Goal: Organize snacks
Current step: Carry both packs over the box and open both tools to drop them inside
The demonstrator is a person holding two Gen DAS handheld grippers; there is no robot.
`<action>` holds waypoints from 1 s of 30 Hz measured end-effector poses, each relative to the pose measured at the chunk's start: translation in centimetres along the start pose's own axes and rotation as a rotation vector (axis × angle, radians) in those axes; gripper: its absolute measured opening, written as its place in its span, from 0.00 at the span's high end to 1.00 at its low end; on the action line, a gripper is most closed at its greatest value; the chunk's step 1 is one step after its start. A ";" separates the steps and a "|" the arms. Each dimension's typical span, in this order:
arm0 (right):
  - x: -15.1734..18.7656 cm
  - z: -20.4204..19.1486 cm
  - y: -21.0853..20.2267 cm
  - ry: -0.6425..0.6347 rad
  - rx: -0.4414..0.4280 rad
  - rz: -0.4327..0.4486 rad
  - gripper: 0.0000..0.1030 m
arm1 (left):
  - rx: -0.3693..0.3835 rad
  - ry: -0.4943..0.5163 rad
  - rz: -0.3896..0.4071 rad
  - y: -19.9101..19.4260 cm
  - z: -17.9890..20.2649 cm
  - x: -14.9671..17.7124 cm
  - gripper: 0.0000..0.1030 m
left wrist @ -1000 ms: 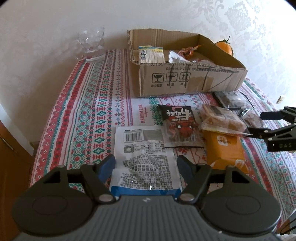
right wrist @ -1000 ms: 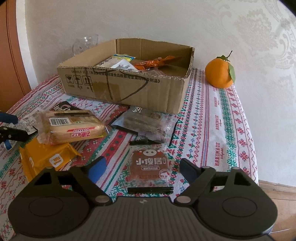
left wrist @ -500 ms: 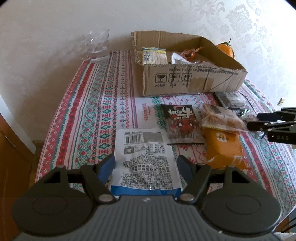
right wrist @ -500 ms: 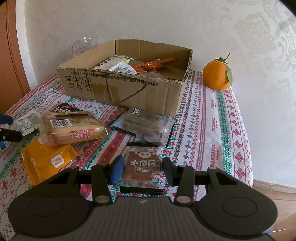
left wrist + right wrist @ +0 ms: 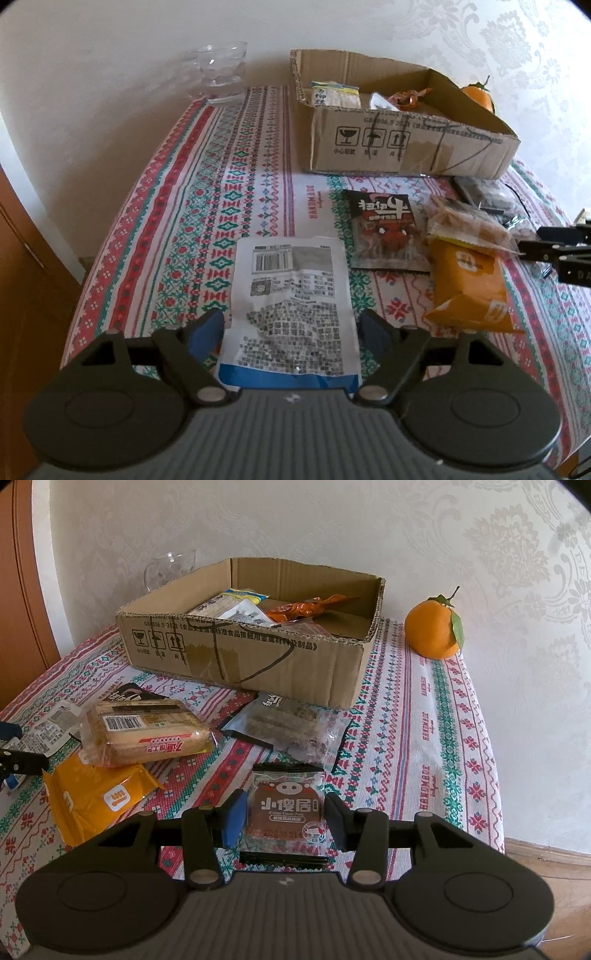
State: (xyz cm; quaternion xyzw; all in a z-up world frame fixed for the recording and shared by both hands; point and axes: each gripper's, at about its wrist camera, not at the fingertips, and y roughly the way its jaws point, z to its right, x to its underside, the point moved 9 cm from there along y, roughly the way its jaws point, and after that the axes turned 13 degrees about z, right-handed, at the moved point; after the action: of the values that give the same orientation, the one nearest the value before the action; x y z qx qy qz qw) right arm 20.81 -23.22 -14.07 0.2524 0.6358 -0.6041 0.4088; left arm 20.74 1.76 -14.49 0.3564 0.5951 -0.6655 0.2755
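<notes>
Now | right claw (image 5: pixel 284 814) tilted down, clamping pork packet (image 5: pixel 286 810) | left claw (image 5: pixel 291 332) just widened, straddling white pouch (image 5: pixel 291 306)

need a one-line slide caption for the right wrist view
Right gripper shut on a small brown pork snack packet on the patterned tablecloth, cardboard box behind.

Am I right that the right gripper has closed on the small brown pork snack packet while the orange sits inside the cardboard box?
Not quite. The right gripper is closed on the small brown pork snack packet, but the orange is not inside the cardboard box. It stands on the tablecloth beside the box, near the wall. The right wrist view shows this.
</notes>
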 end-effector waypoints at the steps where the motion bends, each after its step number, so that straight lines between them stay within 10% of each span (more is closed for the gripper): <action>1: 0.0 0.0 0.0 -0.001 0.001 0.000 0.50 | 0.004 0.005 0.003 -0.1 0.2 0.0 0.28; 30: -1.6 -0.4 -3.2 -0.055 0.000 0.023 0.50 | 0.075 0.052 0.030 -5.4 0.2 -2.2 0.29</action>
State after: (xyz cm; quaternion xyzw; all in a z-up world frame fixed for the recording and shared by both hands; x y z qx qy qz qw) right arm 18.98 -22.97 -11.00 0.2430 0.6214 -0.6059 0.4333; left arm 17.75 2.19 -9.56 0.3926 0.5714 -0.6736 0.2563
